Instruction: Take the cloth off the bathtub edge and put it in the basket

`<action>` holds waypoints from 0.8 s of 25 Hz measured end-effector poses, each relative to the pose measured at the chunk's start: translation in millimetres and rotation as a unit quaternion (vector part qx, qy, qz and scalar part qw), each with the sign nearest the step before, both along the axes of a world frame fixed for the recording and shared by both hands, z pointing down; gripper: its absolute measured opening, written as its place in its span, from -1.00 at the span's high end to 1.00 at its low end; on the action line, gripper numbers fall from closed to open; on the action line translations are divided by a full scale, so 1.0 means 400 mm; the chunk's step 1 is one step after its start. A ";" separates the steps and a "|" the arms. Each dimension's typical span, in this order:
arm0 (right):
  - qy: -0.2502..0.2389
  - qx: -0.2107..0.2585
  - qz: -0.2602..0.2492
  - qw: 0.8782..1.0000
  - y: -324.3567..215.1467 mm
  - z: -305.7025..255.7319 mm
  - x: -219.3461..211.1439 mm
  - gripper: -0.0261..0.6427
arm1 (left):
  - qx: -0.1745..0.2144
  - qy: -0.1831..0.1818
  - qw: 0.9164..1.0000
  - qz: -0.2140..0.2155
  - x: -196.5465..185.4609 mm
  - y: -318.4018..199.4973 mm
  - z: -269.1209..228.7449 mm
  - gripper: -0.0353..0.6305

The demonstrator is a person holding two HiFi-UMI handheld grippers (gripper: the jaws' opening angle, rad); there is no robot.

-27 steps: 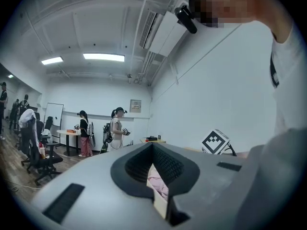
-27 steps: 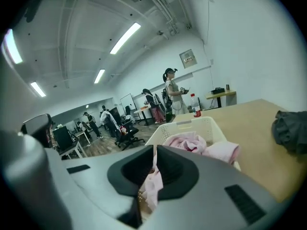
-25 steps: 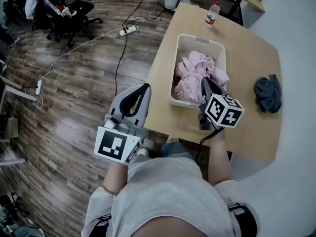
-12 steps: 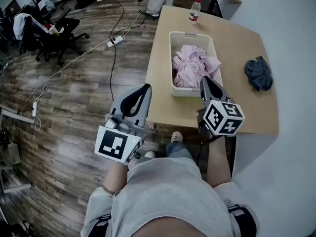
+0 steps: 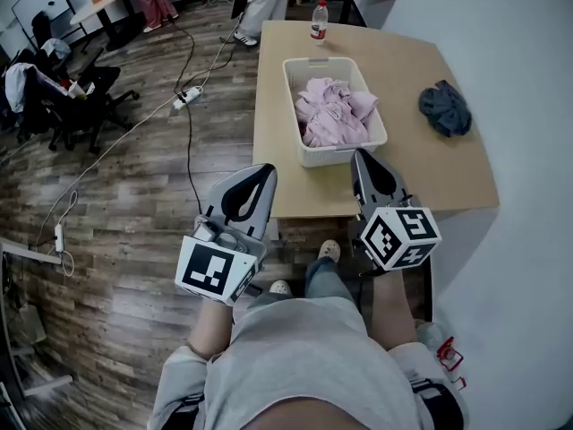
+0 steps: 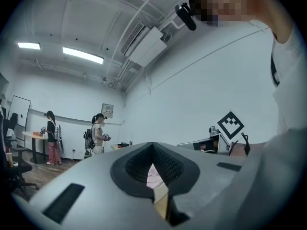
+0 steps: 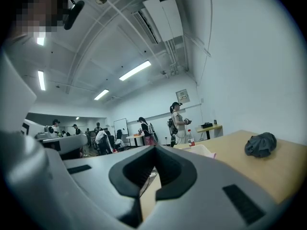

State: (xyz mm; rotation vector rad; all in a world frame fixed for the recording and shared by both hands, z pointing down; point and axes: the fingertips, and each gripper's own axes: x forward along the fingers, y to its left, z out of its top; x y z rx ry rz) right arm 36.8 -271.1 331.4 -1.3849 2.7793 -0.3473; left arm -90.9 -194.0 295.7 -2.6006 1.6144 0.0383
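Head view showed both grippers held up at the table's [image 5: 421, 173] near edge. Left gripper [image 5: 265, 169] had its jaws together with nothing between them. Right gripper [image 5: 359, 156] was likewise closed and empty, its tip just short of the basket [image 5: 345, 155]. Pink cloth [image 5: 329, 115] lay heaped inside the basket, touched by neither gripper. Grey cloth [image 5: 445, 108] sat crumpled on the tabletop to the basket's right, well apart from it. A bottle [image 5: 319, 21] stood upright at the far edge.
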 end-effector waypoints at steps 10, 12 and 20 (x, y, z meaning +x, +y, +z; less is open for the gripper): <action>0.003 0.042 0.008 0.999 0.108 -0.055 0.045 0.89 | 0.013 0.006 0.999 0.044 0.074 0.037 -0.006 0.90; 0.001 0.046 0.009 0.999 0.123 -0.064 0.058 0.89 | 0.016 0.005 0.999 0.050 0.092 0.045 -0.014 0.90; 0.011 0.067 0.010 0.998 0.217 -0.101 0.112 0.89 | 0.019 0.005 0.998 0.065 0.167 0.102 -0.034 0.90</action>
